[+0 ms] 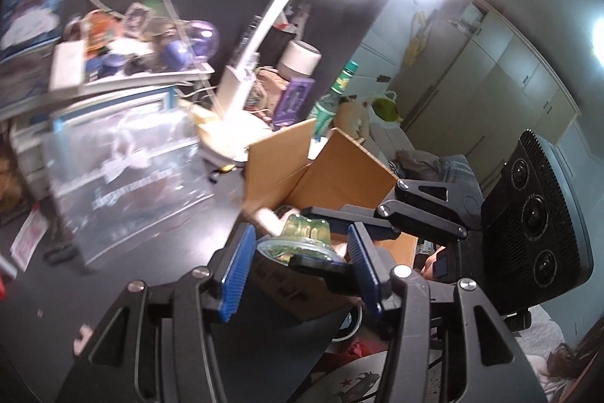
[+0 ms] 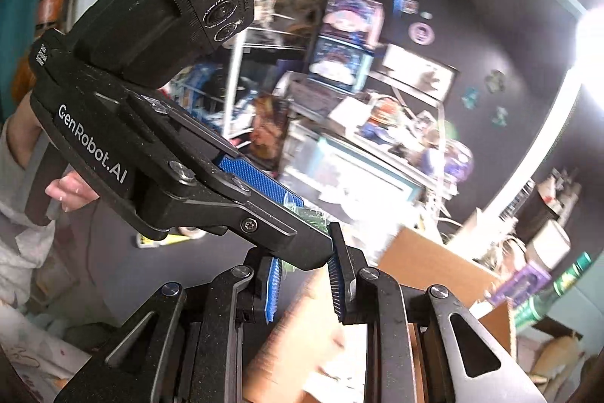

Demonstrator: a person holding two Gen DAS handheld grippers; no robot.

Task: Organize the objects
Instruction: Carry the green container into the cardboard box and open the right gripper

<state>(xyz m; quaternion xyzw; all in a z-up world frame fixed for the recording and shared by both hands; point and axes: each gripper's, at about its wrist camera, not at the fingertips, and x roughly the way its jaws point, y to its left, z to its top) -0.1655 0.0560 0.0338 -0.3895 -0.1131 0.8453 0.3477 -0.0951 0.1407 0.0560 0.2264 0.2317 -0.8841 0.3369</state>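
I have a small clear green plastic piece (image 1: 307, 238), ribbed and glossy, caught between both tools. My left gripper (image 1: 298, 265) has it between its blue ridged pads (image 1: 236, 274), clamped as far as I can judge. My right gripper (image 2: 304, 284) reaches in from three o'clock in the left view, its thin tip nipping the rim (a narrow hold; that pair is almost fully closed). The step looks like carrying it over the open cardboard box (image 1: 339, 161), whose matte brown flaps stand at twelve o'clock. Next I'd need one tool to let go, then a steady lowering inside the box walls.
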